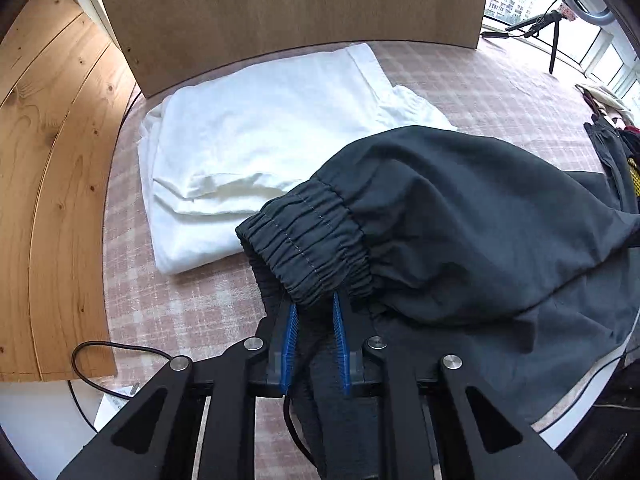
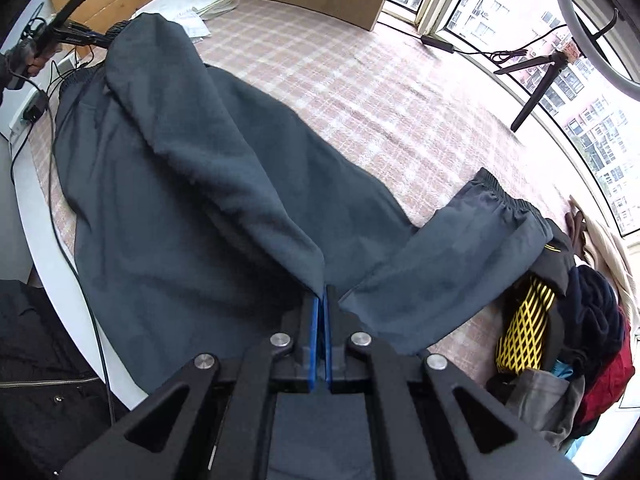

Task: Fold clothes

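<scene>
While the dark pants (image 2: 192, 184) lie on the checked bed (image 2: 380, 92) beside folded white clothes (image 1: 256, 148), the left tool (image 1: 314, 312) pinches their stretchy cuff (image 1: 308, 240) and the right tool (image 2: 322, 300) squeezes a fold.

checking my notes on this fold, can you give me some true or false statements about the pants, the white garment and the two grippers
1. The right gripper is shut on the dark pants. True.
2. The white garment lies crumpled on the pile of clothes. False: it lies folded near the wooden board.
3. The left gripper is at an elastic cuff. True.
4. The bedcover is plain blue. False: pink checked.
</scene>
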A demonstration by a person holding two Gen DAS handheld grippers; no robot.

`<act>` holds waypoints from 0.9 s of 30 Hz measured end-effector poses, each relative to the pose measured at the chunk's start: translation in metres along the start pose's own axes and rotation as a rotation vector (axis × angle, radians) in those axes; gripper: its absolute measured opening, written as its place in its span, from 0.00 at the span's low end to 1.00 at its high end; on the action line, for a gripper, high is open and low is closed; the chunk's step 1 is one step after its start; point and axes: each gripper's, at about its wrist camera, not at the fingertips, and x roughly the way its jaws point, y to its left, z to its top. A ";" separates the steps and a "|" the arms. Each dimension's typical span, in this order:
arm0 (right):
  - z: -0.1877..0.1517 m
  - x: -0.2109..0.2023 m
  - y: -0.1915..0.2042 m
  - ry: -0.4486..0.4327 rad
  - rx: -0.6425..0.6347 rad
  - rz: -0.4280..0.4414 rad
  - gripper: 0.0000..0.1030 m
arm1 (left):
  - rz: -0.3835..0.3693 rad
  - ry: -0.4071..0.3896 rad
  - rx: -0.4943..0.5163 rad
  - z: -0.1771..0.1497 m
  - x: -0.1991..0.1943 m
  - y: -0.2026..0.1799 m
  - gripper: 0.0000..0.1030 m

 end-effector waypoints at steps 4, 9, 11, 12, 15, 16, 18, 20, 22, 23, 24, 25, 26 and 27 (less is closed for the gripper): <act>0.016 0.007 -0.018 -0.045 0.005 -0.026 0.02 | 0.018 0.019 0.004 0.005 -0.028 0.002 0.07; 0.022 -0.006 -0.032 -0.116 0.047 -0.033 0.02 | 0.018 0.007 -0.019 0.009 -0.057 0.013 0.04; 0.020 -0.001 -0.031 -0.113 0.045 -0.033 0.02 | 0.023 0.042 -0.022 0.003 -0.053 0.012 0.00; 0.018 0.000 -0.027 -0.109 0.041 -0.034 0.02 | 0.030 0.055 -0.020 0.000 -0.050 0.011 0.00; 0.016 0.009 -0.022 -0.087 0.040 -0.026 0.02 | 0.071 0.060 -0.011 -0.016 -0.034 0.009 0.07; 0.016 0.012 -0.021 -0.080 0.044 -0.021 0.02 | 0.085 0.047 -0.022 -0.019 -0.030 0.008 0.08; 0.019 0.018 -0.020 -0.063 0.053 -0.010 0.02 | 0.090 0.022 -0.033 -0.025 -0.026 0.006 0.24; 0.022 0.023 -0.018 -0.051 0.054 -0.007 0.02 | -0.009 0.034 -0.084 -0.029 -0.020 0.001 0.33; 0.025 0.026 -0.016 -0.044 0.045 -0.012 0.02 | -0.132 0.054 -0.186 -0.031 -0.013 -0.004 0.35; 0.026 0.028 -0.015 -0.040 0.041 -0.015 0.02 | -0.147 0.061 -0.216 -0.033 -0.010 -0.009 0.35; 0.027 0.028 -0.014 -0.044 0.037 -0.019 0.02 | -0.147 0.063 -0.226 -0.035 -0.007 -0.016 0.38; 0.027 0.027 -0.012 -0.048 0.034 -0.017 0.02 | -0.150 0.063 -0.241 -0.036 -0.005 -0.022 0.40; 0.027 0.026 -0.011 -0.052 0.032 -0.015 0.02 | -0.160 0.061 -0.265 -0.036 -0.003 -0.027 0.44; 0.027 0.026 -0.011 -0.054 0.033 -0.014 0.02 | -0.179 0.057 -0.297 -0.037 -0.001 -0.030 0.45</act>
